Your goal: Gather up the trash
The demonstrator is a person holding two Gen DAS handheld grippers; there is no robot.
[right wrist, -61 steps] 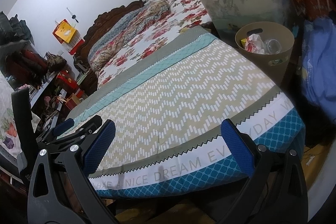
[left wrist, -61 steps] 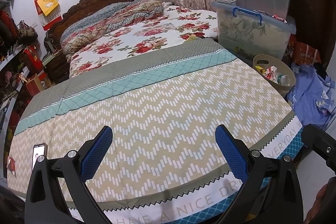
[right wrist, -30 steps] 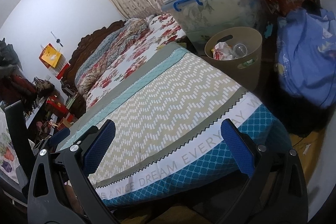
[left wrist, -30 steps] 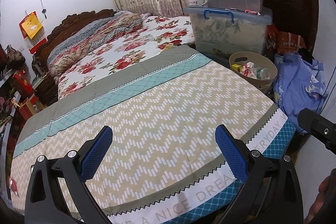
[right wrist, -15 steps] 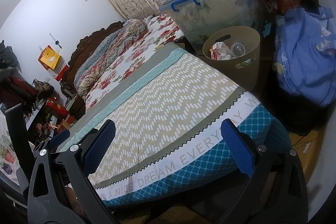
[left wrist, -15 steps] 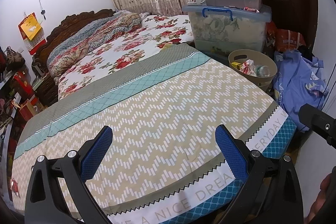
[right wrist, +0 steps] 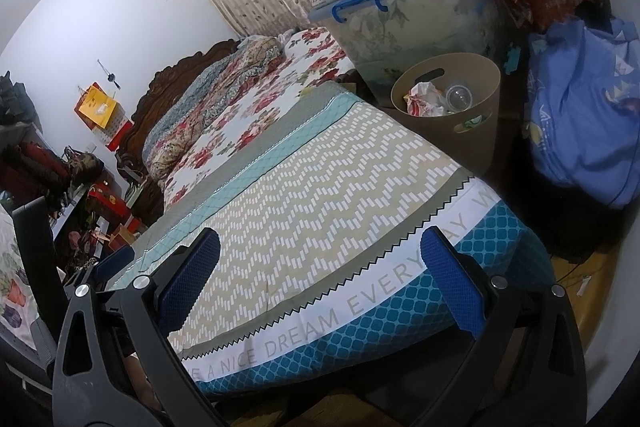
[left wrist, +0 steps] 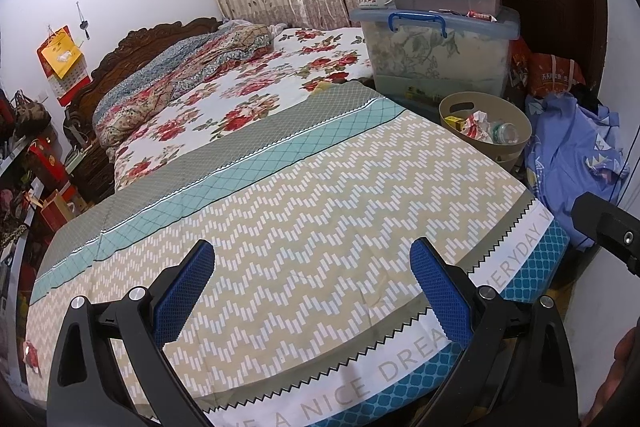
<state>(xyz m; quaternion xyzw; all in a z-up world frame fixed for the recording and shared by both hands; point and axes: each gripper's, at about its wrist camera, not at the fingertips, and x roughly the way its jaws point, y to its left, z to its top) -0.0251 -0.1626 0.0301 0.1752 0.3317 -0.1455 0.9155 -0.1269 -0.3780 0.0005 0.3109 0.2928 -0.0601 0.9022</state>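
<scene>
- left gripper [left wrist: 312, 287]: jaws spread wide, nothing between them; it hovers over the near end of the bed [left wrist: 320, 211], aimed along the zigzag bedspread toward the far right corner.
- right gripper [right wrist: 320, 279]: jaws also spread wide and empty, held lower at the near foot edge of the bed, above the printed white border of the bedspread.
- bin [left wrist: 516, 147]: a tan bin stands on the floor just beside the far right side of the bed, in front of the stacked storage boxes [left wrist: 436, 55]; placed there, it can be reached from the bed edge.
- trash [right wrist: 424, 95]: crumpled wrappers and a clear plastic bottle [right wrist: 459, 95] lie inside the bin; a yellow item is also in it, kind unclear.
- no loose trash can be made out on the bedspread in either view; some small pale scraps [right wrist: 584, 285] on the floor at near right may be litter, too small to tell.
- judgement: both tools are open because nothing has been picked; the next step likely calls for locating a remaining piece.
- risk: blue clothing [left wrist: 576, 151] piled right of the bin could snag a low reach.
</scene>
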